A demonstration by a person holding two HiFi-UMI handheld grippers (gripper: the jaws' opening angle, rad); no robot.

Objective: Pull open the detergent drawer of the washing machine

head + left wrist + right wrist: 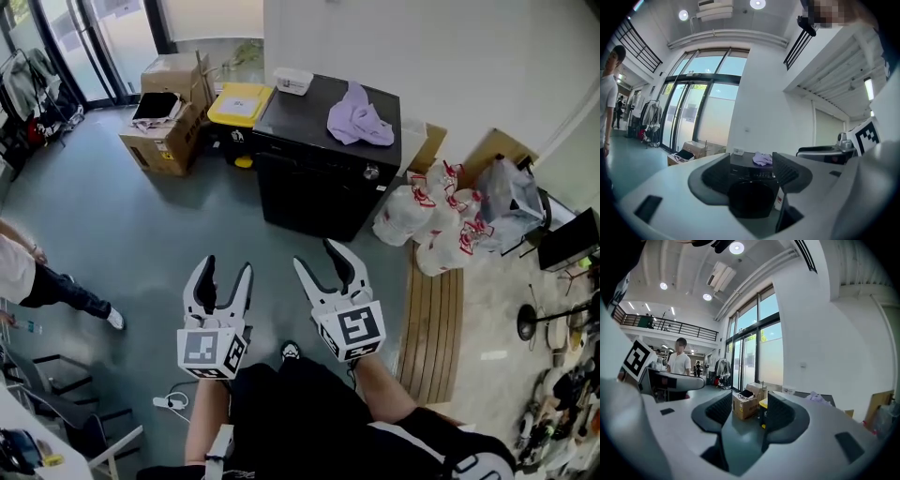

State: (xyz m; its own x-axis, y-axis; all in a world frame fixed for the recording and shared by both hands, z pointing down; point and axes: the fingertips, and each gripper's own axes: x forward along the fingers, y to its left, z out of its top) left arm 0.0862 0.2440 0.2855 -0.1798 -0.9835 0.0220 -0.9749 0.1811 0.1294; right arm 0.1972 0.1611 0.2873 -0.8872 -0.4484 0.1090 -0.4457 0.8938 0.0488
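One black washing machine [319, 183], one lilac cloth [359, 118] on top, two cardboard boxes [167, 141] to its left, left tool [228, 267] and right tool [317, 255] short of it, each with jaws apart, empty

The washing machine [319, 178] shows mostly its top in the head view, so the detergent drawer cannot be told there. In the left gripper view its panel is too small to read, and the left gripper [751, 164] covers both its sides. A person [54, 289] is cut by the left edge.
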